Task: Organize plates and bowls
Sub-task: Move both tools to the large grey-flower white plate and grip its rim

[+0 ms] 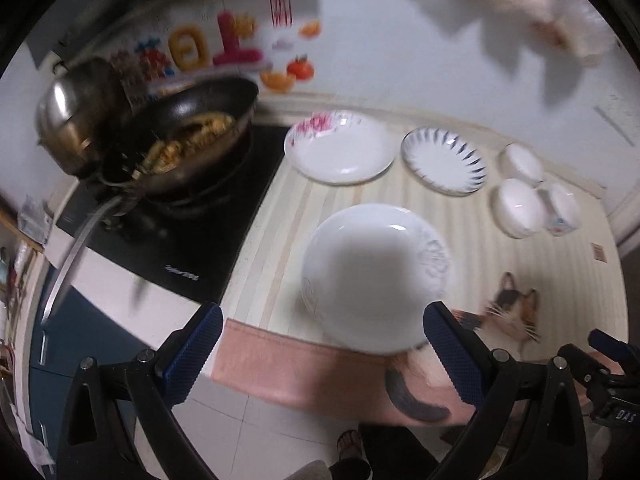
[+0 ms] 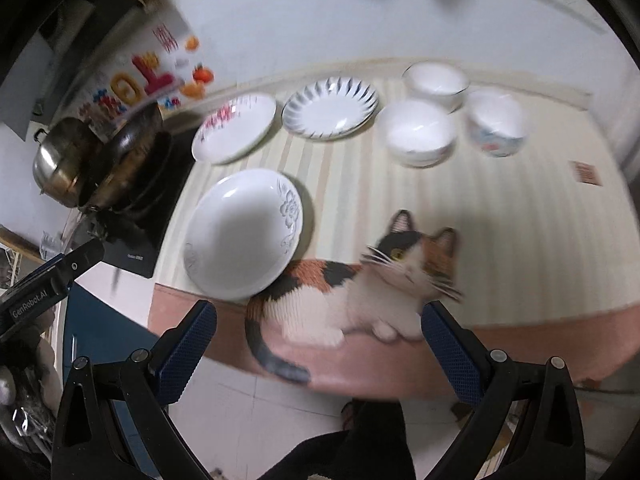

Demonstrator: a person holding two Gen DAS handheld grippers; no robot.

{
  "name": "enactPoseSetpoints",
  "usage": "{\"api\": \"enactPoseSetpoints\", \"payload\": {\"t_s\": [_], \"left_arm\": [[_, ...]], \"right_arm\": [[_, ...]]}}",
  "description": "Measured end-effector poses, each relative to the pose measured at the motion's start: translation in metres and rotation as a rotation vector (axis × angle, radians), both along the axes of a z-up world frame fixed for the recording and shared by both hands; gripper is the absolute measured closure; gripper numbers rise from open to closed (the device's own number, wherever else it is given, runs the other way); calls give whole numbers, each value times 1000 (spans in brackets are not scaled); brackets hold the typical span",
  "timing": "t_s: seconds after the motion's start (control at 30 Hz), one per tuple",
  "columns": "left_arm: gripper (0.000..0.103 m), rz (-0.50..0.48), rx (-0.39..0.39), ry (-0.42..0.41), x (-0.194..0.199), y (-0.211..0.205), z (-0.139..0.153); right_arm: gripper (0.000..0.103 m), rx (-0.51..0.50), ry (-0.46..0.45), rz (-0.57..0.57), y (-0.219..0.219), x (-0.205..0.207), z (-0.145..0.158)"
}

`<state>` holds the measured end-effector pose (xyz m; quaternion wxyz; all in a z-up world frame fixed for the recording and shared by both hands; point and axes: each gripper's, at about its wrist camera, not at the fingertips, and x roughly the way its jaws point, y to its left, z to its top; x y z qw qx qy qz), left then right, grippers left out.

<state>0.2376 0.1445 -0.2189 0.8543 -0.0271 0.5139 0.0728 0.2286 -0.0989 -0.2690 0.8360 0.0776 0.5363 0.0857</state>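
A white plate with a grey flower print (image 1: 376, 276) (image 2: 244, 232) lies near the counter's front edge. Behind it lie a pink-flowered plate (image 1: 340, 146) (image 2: 234, 128) and a blue-rayed plate (image 1: 442, 166) (image 2: 330, 106). To the right stand two white bowls (image 1: 520, 206) (image 2: 418, 132), (image 1: 522, 162) (image 2: 436, 82) and a patterned bowl (image 1: 564, 208) (image 2: 496, 122). My left gripper (image 1: 322, 352) is open and empty just in front of the grey-flower plate. My right gripper (image 2: 318, 348) is open and empty over the cat print at the front edge.
A black wok with food (image 1: 192, 140) (image 2: 128, 160) and a steel pot (image 1: 72, 120) (image 2: 60, 164) stand on a black cooktop (image 1: 192, 240) at the left. The striped mat (image 2: 520, 220) has a cat picture (image 2: 360, 284). Tiled floor lies below.
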Motion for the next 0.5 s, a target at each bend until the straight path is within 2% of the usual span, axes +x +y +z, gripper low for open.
{"api": "enactPoseSetpoints", "payload": {"t_s": [0.13, 0.23, 0.33, 0.4, 0.47, 0.5], "left_arm": [[1, -1, 0, 103, 46, 10, -51], [8, -13, -37, 182, 77, 21, -89], [18, -25, -64, 261, 99, 28, -120], [20, -42, -91, 294, 109, 31, -135], [23, -52, -108, 318, 114, 32, -147], [31, -61, -116, 328, 116, 33, -151]], "right_arm": [[1, 12, 89, 51, 20, 65, -60], [4, 54, 146, 76, 30, 101, -96], [15, 95, 213, 80, 41, 135, -128], [30, 131, 253, 92, 50, 150, -144], [41, 147, 287, 108, 59, 161, -156], [51, 151, 295, 117, 64, 165, -161]]}}
